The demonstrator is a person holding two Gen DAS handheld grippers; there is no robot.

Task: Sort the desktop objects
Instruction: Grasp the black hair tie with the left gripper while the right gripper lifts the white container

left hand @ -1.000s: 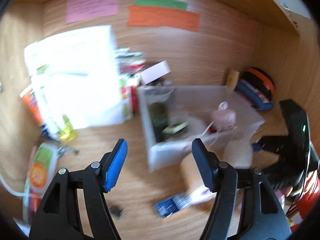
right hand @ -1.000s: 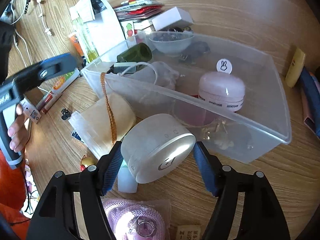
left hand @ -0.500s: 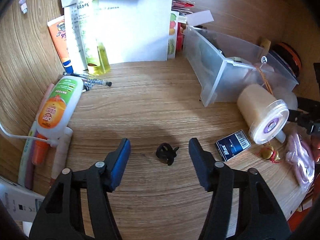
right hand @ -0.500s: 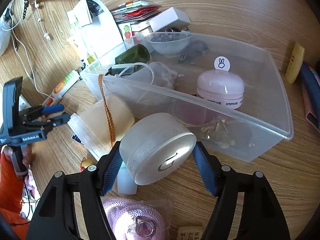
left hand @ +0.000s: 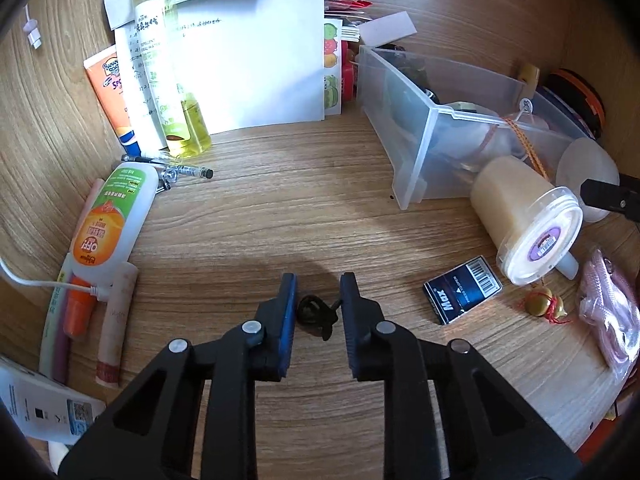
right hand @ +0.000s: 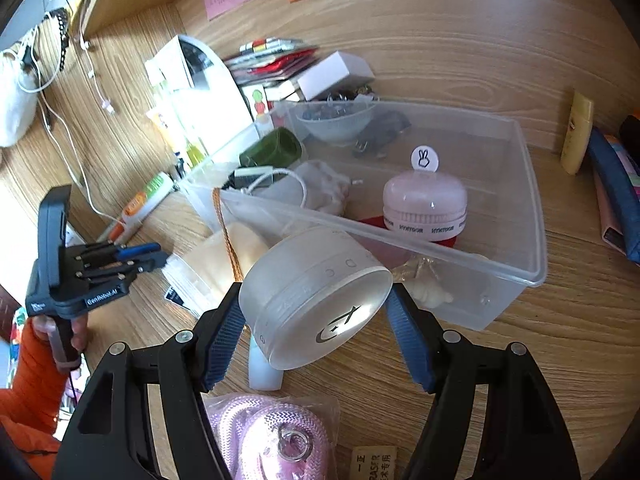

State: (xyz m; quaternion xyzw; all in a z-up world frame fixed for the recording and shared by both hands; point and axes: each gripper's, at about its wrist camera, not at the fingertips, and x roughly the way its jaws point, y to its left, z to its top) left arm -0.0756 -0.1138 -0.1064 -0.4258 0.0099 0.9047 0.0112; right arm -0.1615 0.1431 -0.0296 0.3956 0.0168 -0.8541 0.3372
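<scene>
We pinch the white round device [right hand: 316, 304] in our right gripper [right hand: 316, 332], lifted toward the clear bin [right hand: 532, 216] at twelve o'clock, while our left gripper [left hand: 318, 312] narrows around the black clip [left hand: 316, 314], grasp uncertain.

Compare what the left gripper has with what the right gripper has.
The left gripper brackets a tiny black clip lying on the desk; the right gripper clamps a big frosted white round device, lifted and tilted. The clip nearly vanishes between its fingers; the device fills its gap.
</scene>
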